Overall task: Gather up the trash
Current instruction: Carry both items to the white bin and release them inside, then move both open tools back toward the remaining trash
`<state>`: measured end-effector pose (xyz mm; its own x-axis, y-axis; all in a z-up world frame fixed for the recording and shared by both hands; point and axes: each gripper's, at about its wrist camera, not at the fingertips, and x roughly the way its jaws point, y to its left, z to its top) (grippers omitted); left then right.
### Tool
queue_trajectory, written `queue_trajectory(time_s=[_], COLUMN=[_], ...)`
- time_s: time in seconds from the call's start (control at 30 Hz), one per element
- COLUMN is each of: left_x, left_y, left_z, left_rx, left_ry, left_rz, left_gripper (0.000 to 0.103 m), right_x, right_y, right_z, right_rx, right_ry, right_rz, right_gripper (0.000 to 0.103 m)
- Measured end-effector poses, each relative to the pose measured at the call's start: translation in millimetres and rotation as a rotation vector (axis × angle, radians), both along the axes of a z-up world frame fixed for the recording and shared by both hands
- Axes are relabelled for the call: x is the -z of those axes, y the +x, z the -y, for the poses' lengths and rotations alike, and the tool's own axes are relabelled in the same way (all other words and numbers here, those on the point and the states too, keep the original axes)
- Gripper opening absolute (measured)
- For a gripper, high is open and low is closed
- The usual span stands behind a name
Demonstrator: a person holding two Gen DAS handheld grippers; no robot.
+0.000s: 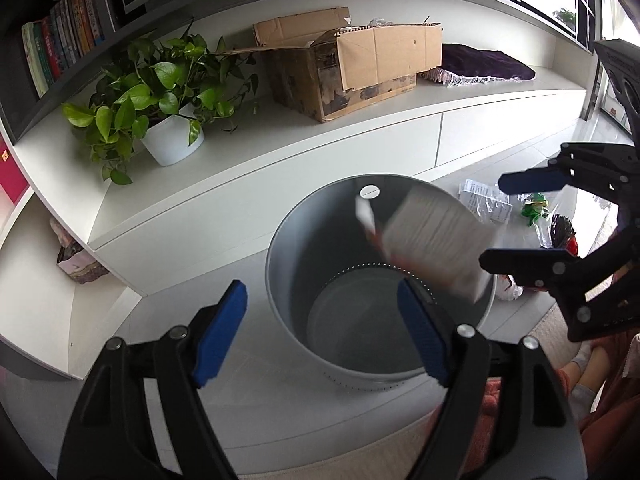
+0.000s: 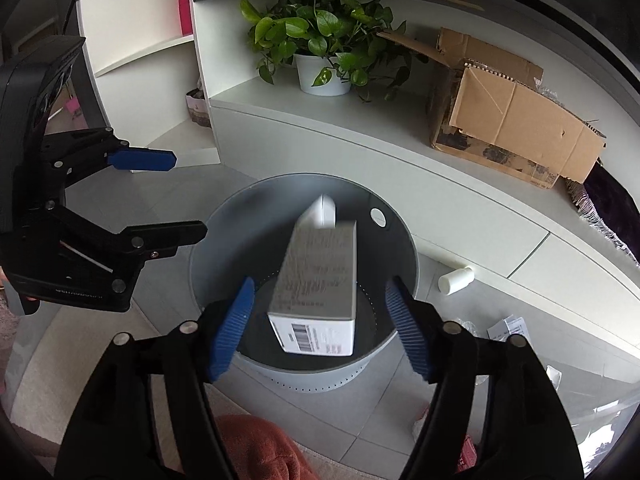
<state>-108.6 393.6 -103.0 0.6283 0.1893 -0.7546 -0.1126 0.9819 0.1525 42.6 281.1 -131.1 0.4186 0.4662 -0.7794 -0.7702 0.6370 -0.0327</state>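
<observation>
— Where is the box?

— The white cardboard box with the barcode label [image 2: 316,280] is blurred in the air over the round grey metal bin [image 2: 402,240], between the blue pads of my right gripper [image 2: 320,324] but touching neither. Those jaws stand apart, gripping nothing.

— And your left?

— My left gripper [image 1: 324,336] is spread wide too, empty, pointing down at the same bin (its floor looks bare). More litter lies on the tiled floor [image 1: 520,164] beyond: a crumpled clear plastic wrapper [image 1: 484,200] and a small white bottle [image 2: 456,280] lying beside the low white cabinet [image 2: 400,152].
</observation>
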Motion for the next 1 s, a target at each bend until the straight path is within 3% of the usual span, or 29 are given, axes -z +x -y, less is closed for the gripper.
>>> queue_trajectory(time_s=[0.5,1.0], left_x=[-17.4,-20.1], left_y=[-1.8,18.6], left_z=[28.1,132.5], left_rx=[0.039,0.137], left_ry=[0.019,0.005], left_rz=[0.021,0.045], left_gripper=[0.077,0.077], right_x=[-19.1,-21.8], right_y=[-10.2,-9.8], right_z=[35.1,160.6], right_rx=[0.029,0.202], right_ry=[0.005,0.037], right_rz=[0.014,0.026], right_gripper=[0.068,0.069])
